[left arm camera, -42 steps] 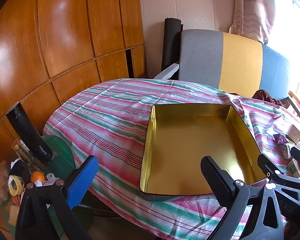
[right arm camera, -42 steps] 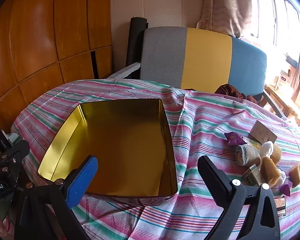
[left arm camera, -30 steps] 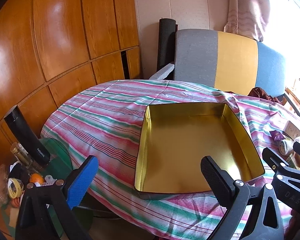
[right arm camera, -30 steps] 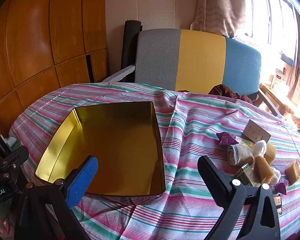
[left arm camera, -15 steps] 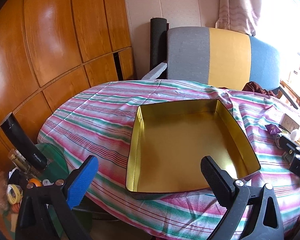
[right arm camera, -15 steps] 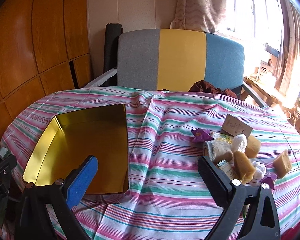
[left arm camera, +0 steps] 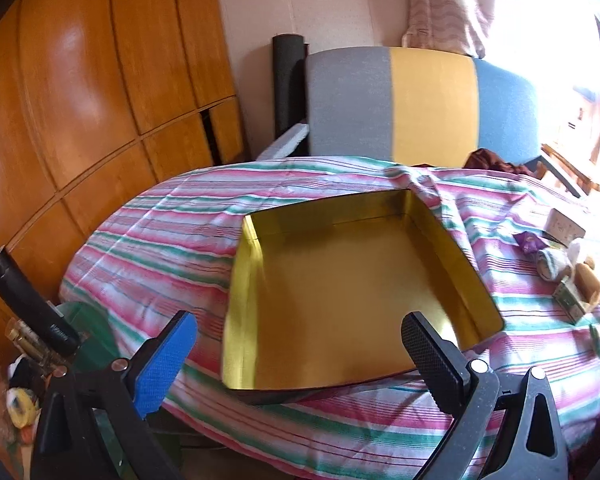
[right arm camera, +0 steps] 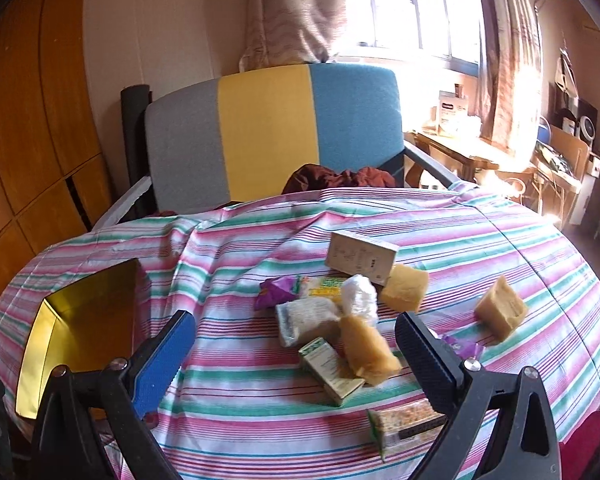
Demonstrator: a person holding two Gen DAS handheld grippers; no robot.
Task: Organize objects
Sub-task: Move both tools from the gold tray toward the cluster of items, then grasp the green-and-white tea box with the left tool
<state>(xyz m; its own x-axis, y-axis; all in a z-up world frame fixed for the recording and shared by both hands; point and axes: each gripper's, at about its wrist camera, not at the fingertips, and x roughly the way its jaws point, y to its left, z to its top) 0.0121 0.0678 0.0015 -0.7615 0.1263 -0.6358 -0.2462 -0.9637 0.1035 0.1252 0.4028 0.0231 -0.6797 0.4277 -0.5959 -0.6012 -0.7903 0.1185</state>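
An empty gold tin box point(left arm camera: 340, 292) sits on the striped tablecloth point(left arm camera: 160, 248); it also shows at the left of the right wrist view point(right arm camera: 80, 320). My left gripper point(left arm camera: 300, 352) is open and empty, hovering before the tin's near edge. My right gripper point(right arm camera: 296, 348) is open and empty above a pile of small items: a yellow sponge piece point(right arm camera: 366, 346), a green-white packet point(right arm camera: 332, 366), a white pouch point(right arm camera: 306, 318), a purple wrapper point(right arm camera: 276, 290), a beige carton point(right arm camera: 360, 256) and yellow blocks point(right arm camera: 500, 312).
A grey, yellow and blue chair point(right arm camera: 272, 128) stands behind the table with dark red cloth point(right arm camera: 340, 178) on its seat. Wooden wall panels point(left arm camera: 80, 100) are at left. Floor clutter and a black bottle point(left arm camera: 28, 300) lie below the table's left edge. A snack bar point(right arm camera: 408, 420) lies near the front.
The right gripper has swung right, from over the tin to over the pile of items. The left gripper shifted slightly, the tin staying in front of it. Both stayed open.
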